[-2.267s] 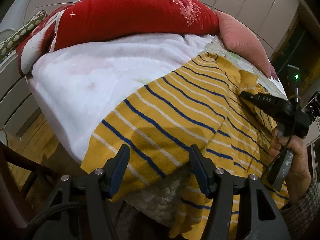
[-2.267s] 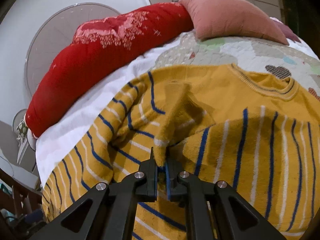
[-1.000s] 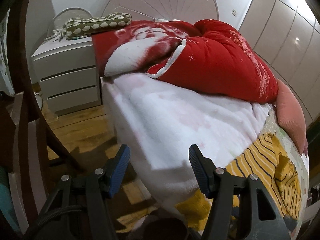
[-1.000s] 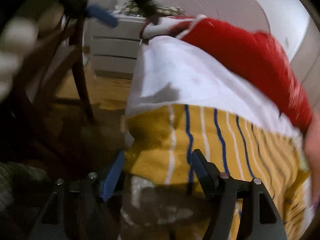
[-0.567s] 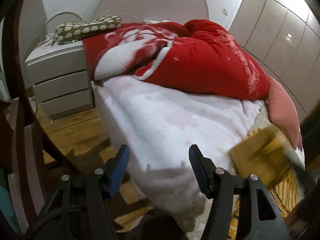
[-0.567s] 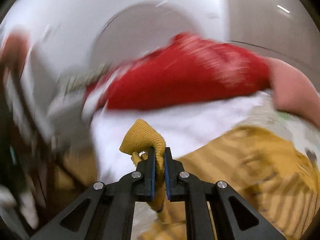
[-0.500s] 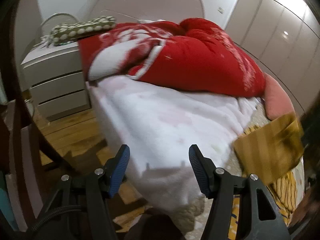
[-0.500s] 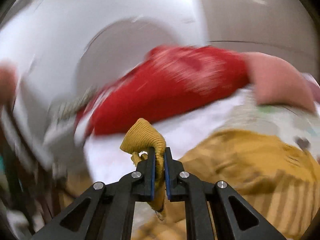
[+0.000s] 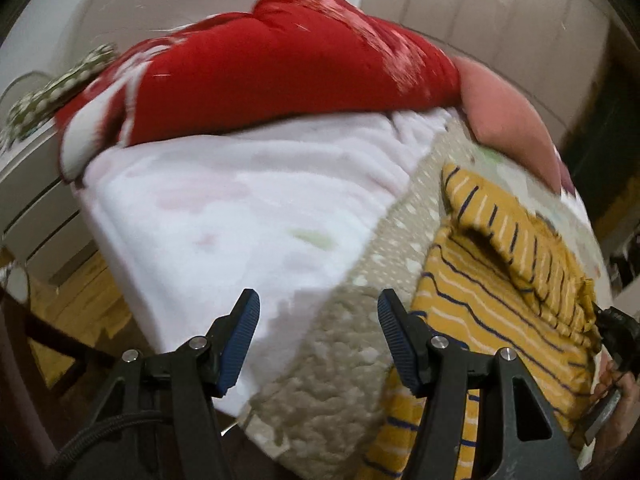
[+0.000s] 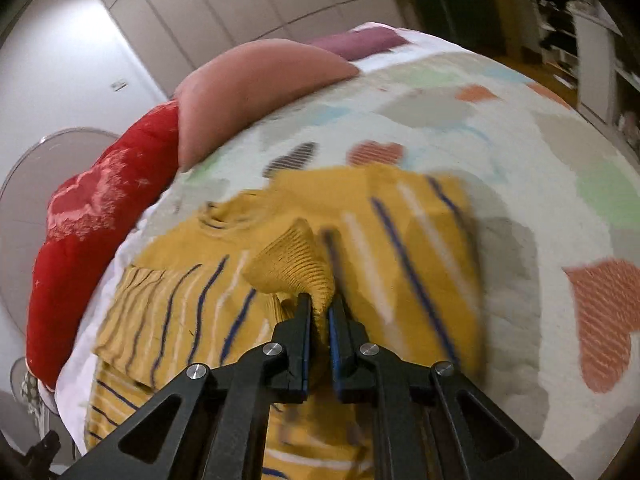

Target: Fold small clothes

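Note:
A yellow sweater (image 10: pixel 400 240) with blue and white stripes lies on the bed, partly folded over itself. My right gripper (image 10: pixel 319 312) is shut on its ribbed yellow hem (image 10: pixel 296 264), holding it raised above the sweater's body near the collar. In the left wrist view the same sweater (image 9: pixel 500 300) lies at the right on the quilt, one side folded over. My left gripper (image 9: pixel 318 316) is open and holds nothing, hovering over the bed's near corner, left of the sweater. The right gripper's body (image 9: pixel 616 328) and a hand show at that view's right edge.
A white blanket (image 9: pixel 224 208) covers the bed's left part, with a red duvet (image 9: pixel 272 68) and a pink pillow (image 10: pixel 256 80) behind it. The patterned quilt (image 10: pixel 560 184) spreads to the right. White drawers (image 9: pixel 36 200) and wooden floor lie beyond the bed's left edge.
My right gripper carried the yellow hem up and over onto the sweater toward the collar. My left gripper, still open, swung right toward the bed corner and the sweater.

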### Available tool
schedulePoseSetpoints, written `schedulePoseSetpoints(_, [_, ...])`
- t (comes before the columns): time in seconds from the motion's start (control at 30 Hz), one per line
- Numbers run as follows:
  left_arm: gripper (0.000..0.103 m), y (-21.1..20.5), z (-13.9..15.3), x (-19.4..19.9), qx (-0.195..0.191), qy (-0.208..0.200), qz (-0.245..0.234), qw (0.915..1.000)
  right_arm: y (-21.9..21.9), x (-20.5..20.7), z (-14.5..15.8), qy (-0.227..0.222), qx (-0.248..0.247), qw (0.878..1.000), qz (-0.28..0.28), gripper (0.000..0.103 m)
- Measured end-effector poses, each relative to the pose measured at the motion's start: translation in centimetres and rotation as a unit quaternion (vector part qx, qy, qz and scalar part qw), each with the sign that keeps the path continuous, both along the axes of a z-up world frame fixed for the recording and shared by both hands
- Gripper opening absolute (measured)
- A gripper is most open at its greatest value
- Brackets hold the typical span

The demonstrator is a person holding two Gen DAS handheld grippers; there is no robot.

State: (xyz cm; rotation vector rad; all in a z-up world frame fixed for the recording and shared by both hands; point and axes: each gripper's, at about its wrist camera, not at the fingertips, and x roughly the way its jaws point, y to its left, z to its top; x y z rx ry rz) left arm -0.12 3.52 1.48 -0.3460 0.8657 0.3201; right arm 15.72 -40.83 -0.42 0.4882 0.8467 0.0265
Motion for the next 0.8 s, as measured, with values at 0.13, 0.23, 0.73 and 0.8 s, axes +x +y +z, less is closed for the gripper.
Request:
schedulePoseSetpoints(0.13, [0.061, -1.5, -0.9, 2.2, 0.008, 0.018, -0.031, 0.9993, -1.6, -1.6, 1.0, -0.018, -0.016, 1.000, -0.005, 0.014])
schedulePoseSetpoints(0.23, [0.061, -2.2, -1.0, 3.4, 0.000, 0.024, -0.046, 0.9987, -2.8, -2.9, 2.9, -0.044, -0.046, 0.998, -0.014, 0.033])
schedulePoseSetpoints(0.73, [0.061, -4.6, -2.3, 7.6, -0.007, 0.045, -0.087, 0.9952, -3.1, -2.2, 2.4, -0.045, -0.040, 0.998, 0.014, 0.069])
schedulePoseSetpoints(0.8, [0.061, -4.8, -1.6, 8.4, -0.009, 0.036, -0.091, 0.9951, -2.3, -1.3, 2.3, -0.039, -0.048, 0.998, 0.026, 0.023])
